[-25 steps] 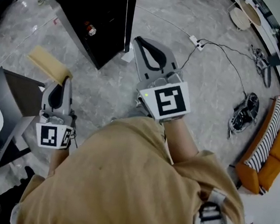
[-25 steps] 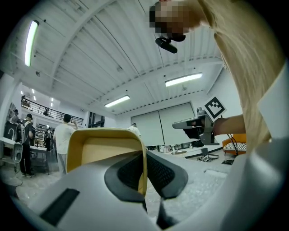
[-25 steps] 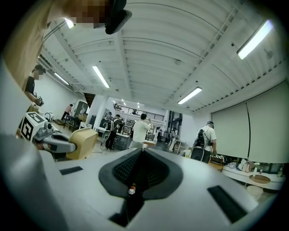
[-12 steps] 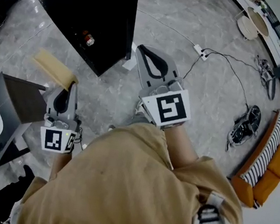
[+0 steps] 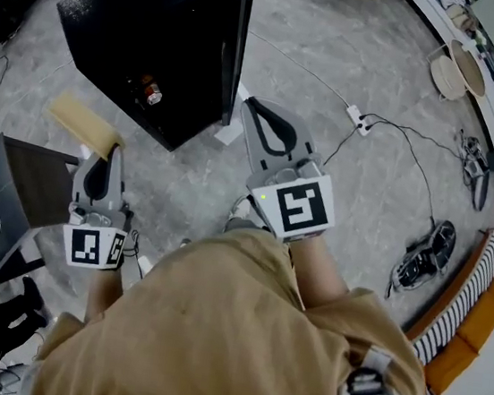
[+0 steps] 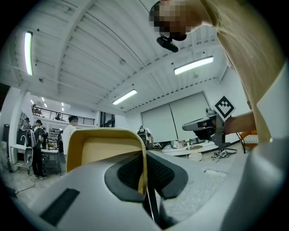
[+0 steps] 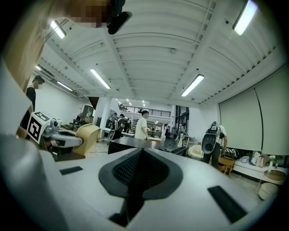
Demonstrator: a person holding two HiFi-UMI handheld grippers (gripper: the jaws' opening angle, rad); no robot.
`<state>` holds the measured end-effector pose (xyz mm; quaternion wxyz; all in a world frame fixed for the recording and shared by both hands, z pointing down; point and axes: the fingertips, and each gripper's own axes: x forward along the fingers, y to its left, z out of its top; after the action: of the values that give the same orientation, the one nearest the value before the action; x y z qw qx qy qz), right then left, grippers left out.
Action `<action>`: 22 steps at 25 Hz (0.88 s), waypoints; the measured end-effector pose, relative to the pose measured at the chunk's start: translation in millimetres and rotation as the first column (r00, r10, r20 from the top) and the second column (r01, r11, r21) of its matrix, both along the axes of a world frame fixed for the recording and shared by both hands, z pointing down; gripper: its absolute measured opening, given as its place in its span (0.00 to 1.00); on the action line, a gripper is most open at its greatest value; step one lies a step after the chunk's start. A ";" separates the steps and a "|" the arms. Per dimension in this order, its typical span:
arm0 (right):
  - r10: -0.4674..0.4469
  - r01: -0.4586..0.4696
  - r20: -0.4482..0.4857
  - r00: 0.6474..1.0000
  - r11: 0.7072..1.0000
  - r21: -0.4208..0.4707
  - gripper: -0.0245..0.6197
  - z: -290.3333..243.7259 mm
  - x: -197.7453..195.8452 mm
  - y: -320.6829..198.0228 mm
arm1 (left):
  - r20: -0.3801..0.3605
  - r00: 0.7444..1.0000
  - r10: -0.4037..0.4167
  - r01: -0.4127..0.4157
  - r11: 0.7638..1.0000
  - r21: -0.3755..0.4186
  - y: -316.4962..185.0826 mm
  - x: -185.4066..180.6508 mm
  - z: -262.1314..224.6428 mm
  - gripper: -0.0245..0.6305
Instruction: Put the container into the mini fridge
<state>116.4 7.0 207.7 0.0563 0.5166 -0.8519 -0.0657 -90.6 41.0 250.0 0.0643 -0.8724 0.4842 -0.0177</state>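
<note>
Here, seen from the head view, the left gripper [image 5: 110, 160] reaches toward 12 o'clock with its jaws closed tight on one wall of the yellow container [image 5: 81, 123], which sticks out at 11 o'clock from the jaw tips, clear of the floor. The left gripper view shows the grip close up: the pads [image 6: 158, 173] pinch the container's thin right-hand wall. The tub's open mouth faces the camera. Only bare yellow inner wall shows inside it, and its bottom is hidden behind the gripper body.

The right gripper [image 5: 262, 117] is at 3 o'clock from the left one. It also points toward 12 o'clock. In the right gripper view its jaws are pressed together with nothing between them.

The black mini fridge [image 5: 148, 21] stands on the grey marble floor [image 5: 337, 59] at 11 o'clock in the head view. It is at about 1 o'clock from the container and apart from it. Its door [image 5: 237, 19] is swung open along the right edge. Low in the dark opening sits a small can-like item [image 5: 150, 92] with a red end, and the rest of the interior is too dark to read.

A grey side table [image 5: 13, 193] is at 9 o'clock, a power strip [image 5: 358, 119] with its cable at 2 o'clock, and an orange sofa [image 5: 472, 339] at 4 o'clock.
</note>
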 end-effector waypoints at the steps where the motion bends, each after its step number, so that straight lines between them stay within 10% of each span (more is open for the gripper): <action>1: -0.009 0.009 0.003 1.000 1.000 -0.010 0.04 3.0 6.1 -7.6 | 0.002 1.000 -0.014 0.014 1.000 -0.003 -6.2 5.5 0.7 0.05; 22: -0.231 0.235 0.069 0.971 0.970 -0.060 0.04 28.5 59.5 -89.4 | 0.114 0.970 -0.216 0.222 0.975 -0.035 -55.1 75.8 8.2 0.05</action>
<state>175.9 -82.4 236.2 0.0395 0.4126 -0.9097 -0.0270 -14.8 -14.2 258.2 0.0679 -0.8126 0.5727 -0.0840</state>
